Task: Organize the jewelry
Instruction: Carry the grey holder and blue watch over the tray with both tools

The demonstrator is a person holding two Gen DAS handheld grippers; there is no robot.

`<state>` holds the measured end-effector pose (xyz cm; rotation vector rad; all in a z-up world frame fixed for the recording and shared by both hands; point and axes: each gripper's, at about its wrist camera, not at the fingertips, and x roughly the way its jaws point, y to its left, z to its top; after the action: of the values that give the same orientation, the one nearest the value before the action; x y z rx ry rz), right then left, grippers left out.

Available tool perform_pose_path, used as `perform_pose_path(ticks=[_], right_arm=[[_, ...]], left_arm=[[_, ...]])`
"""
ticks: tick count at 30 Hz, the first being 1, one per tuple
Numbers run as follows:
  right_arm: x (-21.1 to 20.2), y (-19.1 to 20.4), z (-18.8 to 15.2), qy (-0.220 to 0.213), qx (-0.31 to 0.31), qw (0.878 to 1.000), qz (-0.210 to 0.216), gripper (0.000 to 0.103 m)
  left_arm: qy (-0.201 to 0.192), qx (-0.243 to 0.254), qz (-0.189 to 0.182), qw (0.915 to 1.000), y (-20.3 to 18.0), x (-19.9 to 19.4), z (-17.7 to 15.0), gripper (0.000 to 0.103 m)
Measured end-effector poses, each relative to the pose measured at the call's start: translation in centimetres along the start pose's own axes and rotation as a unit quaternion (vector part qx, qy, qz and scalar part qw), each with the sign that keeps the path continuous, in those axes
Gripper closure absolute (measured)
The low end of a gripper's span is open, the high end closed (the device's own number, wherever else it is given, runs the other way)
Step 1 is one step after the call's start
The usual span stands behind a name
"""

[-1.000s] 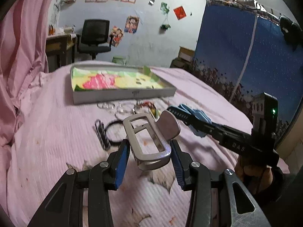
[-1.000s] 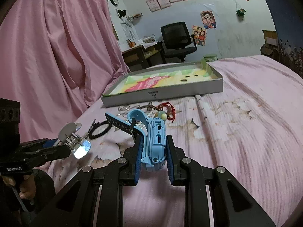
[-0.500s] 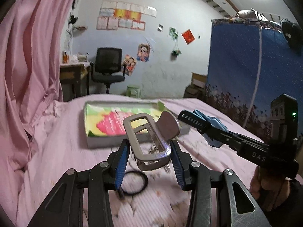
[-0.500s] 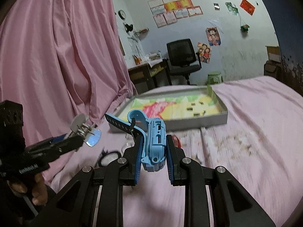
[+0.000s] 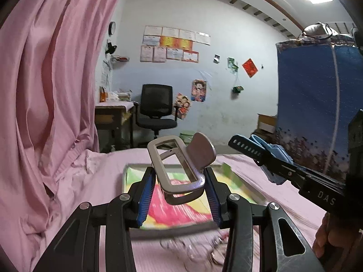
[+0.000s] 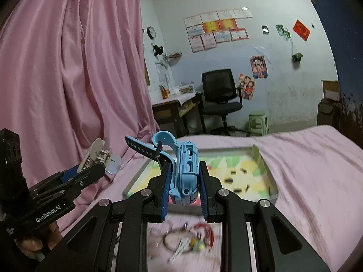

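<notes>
My left gripper is shut on a silver rectangular hair clip and holds it in the air before the shallow box with a colourful lining. My right gripper is shut on a light-blue watch with a dark strap, also raised before that box. The right gripper with the watch shows at the right of the left wrist view. The left gripper with the clip shows at the left of the right wrist view. Loose jewelry lies blurred on the pink bedsheet below.
A pink curtain hangs on the left. A blue cloth wardrobe stands on the right. A black office chair, a desk and a green stool stand beyond the bed. Clear rings lie near the box.
Both grippers have risen and moved toward the box, each still holding its item. The loose jewelry has dropped to the bottom of both views.
</notes>
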<state>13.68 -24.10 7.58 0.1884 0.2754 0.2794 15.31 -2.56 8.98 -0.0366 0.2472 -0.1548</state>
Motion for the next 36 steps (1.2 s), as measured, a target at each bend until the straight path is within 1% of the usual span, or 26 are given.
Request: perform_pose_path(ticks=[5, 13, 17, 19, 20, 23, 25, 30, 31, 36], right_arm=[[2.8, 0.3, 1.4, -0.016, -0.010, 1.000, -0.007, 0.083], [8.2, 0.2, 2.2, -0.021, -0.016, 0.999, -0.020, 0.083], [10.7, -0.3, 2.0, -0.012, -0.014, 0.999, -0.027, 0.083], [12.1, -0.4, 1.8, -0.002, -0.012, 0.999, -0.029, 0.083], [12.9, -0.4, 1.5, 0.004, -0.012, 0.999, -0.031, 0.083], [15.0, -0.9, 0.9, 0.033, -0.009, 0.999, -0.034, 0.083], [16.2, -1.2, 0.5, 0.058, -0.002, 0.998, -0.036, 0.083], [18.4, -1.9, -1.1, 0.123, 0.007, 0.991, -0.043, 0.083], [18.8, -1.9, -1.5, 0.137, 0.010, 0.989, -0.045, 0.083], [20.1, -2.4, -2.9, 0.199, 0.015, 0.978, -0.055, 0.082]], left_arm=[[-0.006, 0.009, 0.021, 0.9997, 0.5, 2.9, 0.5, 0.062], [0.012, 0.018, 0.055, 0.9983, 1.6, 8.0, 0.2, 0.062], [0.042, 0.019, 0.062, 0.9970, 2.0, 10.5, 0.1, 0.062], [0.069, 0.017, 0.062, 0.9956, 2.1, 12.0, -0.1, 0.062], [0.081, 0.016, 0.061, 0.9947, 2.2, 12.5, -0.2, 0.062], [0.133, 0.010, 0.059, 0.9893, 2.4, 14.6, -0.6, 0.062], [0.170, 0.000, 0.056, 0.9838, 2.8, 15.8, -1.2, 0.062], [0.235, -0.014, 0.049, 0.9707, 3.2, 17.5, -2.5, 0.062], [0.251, -0.016, 0.045, 0.9668, 3.2, 17.7, -2.9, 0.062], [0.287, -0.020, 0.040, 0.9569, 3.5, 18.4, -3.7, 0.061]])
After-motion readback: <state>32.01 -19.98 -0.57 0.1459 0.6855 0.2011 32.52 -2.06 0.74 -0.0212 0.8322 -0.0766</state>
